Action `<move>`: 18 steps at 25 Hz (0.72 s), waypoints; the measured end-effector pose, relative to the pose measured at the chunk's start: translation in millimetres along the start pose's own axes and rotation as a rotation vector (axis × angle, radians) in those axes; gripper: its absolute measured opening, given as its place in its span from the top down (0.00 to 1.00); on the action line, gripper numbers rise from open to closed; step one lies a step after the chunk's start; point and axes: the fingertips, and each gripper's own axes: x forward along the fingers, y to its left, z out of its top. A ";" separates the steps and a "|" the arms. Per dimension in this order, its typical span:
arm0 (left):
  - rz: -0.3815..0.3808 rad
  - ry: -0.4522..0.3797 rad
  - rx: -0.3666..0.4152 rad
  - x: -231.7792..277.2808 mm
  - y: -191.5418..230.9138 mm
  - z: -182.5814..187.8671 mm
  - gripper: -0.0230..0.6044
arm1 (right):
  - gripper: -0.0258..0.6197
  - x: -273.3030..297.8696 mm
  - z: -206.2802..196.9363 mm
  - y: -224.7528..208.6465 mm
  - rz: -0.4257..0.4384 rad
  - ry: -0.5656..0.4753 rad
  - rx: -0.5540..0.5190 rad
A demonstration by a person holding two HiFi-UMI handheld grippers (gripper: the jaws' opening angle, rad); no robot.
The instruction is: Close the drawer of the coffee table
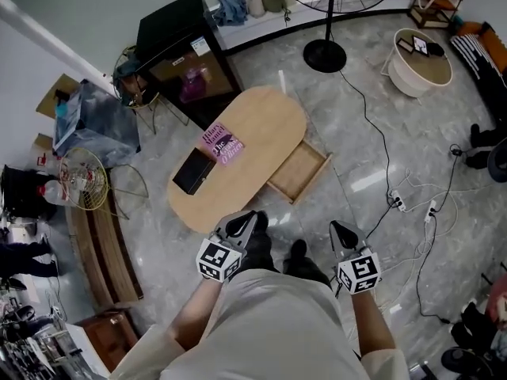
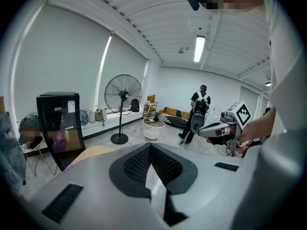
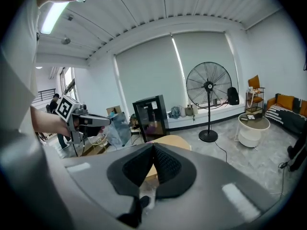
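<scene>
The oval wooden coffee table stands on the marble floor ahead of me. Its drawer is pulled out on the right side and looks empty. A purple book and a black box lie on the tabletop. My left gripper hovers by the table's near end, jaws shut with nothing in them. My right gripper is in the air to the right, short of the drawer, also shut and empty. In the left gripper view the table's edge shows beyond the closed jaws; in the right gripper view it lies just past them.
A standing fan's base and a black cabinet are beyond the table. A round white side table is at far right. Cables and power strips trail on the floor right of the drawer. A wooden bench is at left.
</scene>
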 end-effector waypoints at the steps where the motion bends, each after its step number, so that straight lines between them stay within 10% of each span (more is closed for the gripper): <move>1: -0.011 -0.001 0.005 4.4 5.7 1.8 0.95 | 0.95 3.6 0.9 -0.3 -0.009 -0.001 0.001; 18: -0.308 0.114 0.103 104.1 75.7 -30.8 0.95 | 0.94 83.3 -49.2 -22.6 -0.281 0.108 0.158</move>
